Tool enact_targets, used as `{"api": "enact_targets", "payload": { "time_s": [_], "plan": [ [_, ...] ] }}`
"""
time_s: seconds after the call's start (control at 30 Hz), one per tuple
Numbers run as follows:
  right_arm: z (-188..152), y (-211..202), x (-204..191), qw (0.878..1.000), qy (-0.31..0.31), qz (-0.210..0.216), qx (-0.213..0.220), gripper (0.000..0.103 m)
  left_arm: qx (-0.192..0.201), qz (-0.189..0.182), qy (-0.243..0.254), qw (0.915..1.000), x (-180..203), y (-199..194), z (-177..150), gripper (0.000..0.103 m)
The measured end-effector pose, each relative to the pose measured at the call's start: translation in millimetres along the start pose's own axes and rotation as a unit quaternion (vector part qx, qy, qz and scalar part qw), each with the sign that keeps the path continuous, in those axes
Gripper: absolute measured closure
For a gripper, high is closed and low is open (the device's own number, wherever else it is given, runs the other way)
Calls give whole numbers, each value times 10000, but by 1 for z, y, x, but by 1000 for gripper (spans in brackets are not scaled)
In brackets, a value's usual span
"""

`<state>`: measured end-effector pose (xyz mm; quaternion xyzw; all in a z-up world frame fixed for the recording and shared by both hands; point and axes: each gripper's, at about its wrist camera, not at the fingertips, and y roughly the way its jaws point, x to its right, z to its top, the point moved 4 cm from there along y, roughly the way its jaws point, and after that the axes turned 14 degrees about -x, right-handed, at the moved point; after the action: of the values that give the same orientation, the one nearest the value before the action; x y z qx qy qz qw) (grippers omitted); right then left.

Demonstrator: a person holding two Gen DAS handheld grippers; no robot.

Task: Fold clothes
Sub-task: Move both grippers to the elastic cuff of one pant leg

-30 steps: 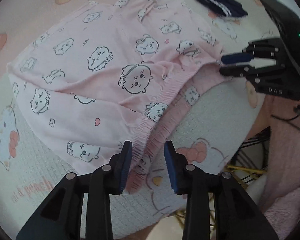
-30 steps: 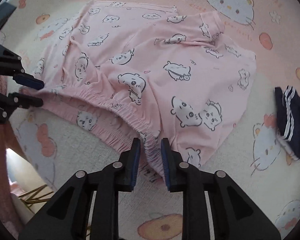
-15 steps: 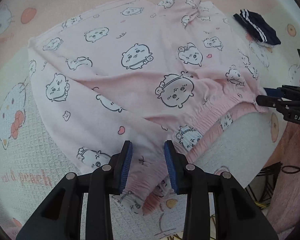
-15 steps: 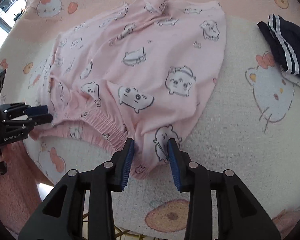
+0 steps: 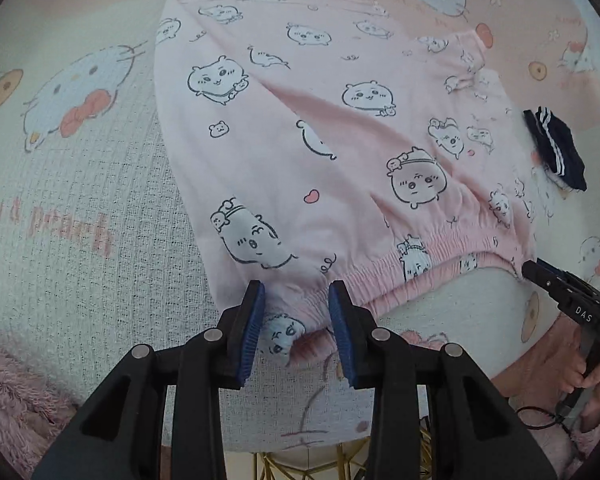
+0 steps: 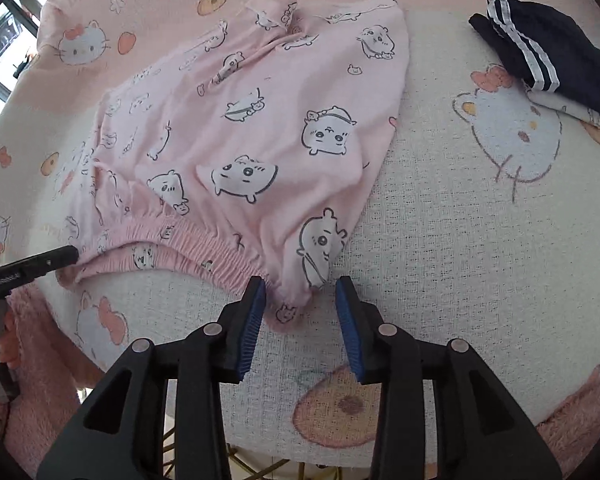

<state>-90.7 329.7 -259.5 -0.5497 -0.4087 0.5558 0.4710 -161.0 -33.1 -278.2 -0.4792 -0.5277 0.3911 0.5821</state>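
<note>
Bare blanket (image 6: 440,240) right of pink shorts (image 6: 260,140) — navy garment (image 6: 548,48) far-right corner.

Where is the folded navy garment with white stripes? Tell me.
The folded navy garment with white stripes lies at the right wrist view's upper right, on the cartoon-print blanket, apart from the pink printed shorts.

Both grippers point steeply downward. The left gripper (image 5: 296,326) has its jaws parted, blue pads (image 5: 253,330) apart. The right gripper (image 6: 301,326) likewise stands with jaws parted, pads not pressing. A hand (image 5: 594,380) grasps the right gripper's handle at the frame edge
</note>
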Motion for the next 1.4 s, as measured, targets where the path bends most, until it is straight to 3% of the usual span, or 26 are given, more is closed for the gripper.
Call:
{"api": "enact_targets", "payload": {
  "time_s": [0.1,0.2,0.27,0.37,0.5,0.6,0.7,0.83,1.0,1.2,1.4],
  "plan": [
    [-6,-3,1,9995,-64,-297,-75,66,176,-289,-135,9993,-4,-9,-10,68],
    [-15,-7,6,9996,13,-242,-144,66,412,-924,-535,9934,-19,-20,-15,68],
    [-18,-13,8,9999,99,30,-22,66,500,-712,-726,9936,-30,-21,-11,68],
    [-14,-24,5,9987,192,335,329,66,394,-680,-1014,9917,-44,-13,-9,68],
    [-5,-16,6,9992,165,108,340,66,185,74,-551,9983,-28,-5,-16,68],
    [2,-5,10,9990,364,-12,248,66,95,711,-73,9974,-13,-3,-23,67],
    [4,-13,21,9978,582,-19,305,66,127,732,16,9972,-11,-8,-27,67],
    [0,-19,29,9973,639,149,337,66,389,174,-253,9988,-20,-25,-29,66],
    [-4,-8,16,9989,353,300,52,67,-151,205,-398,9989,-28,-4,-34,66],
    [-11,-12,11,9986,273,-441,-82,67,-168,-419,-1005,9939,-45,-9,-43,65],
    [-3,-7,-1,9986,255,468,-40,67,-60,-893,-1174,9890,-44,-16,-51,66]
  ]
}}
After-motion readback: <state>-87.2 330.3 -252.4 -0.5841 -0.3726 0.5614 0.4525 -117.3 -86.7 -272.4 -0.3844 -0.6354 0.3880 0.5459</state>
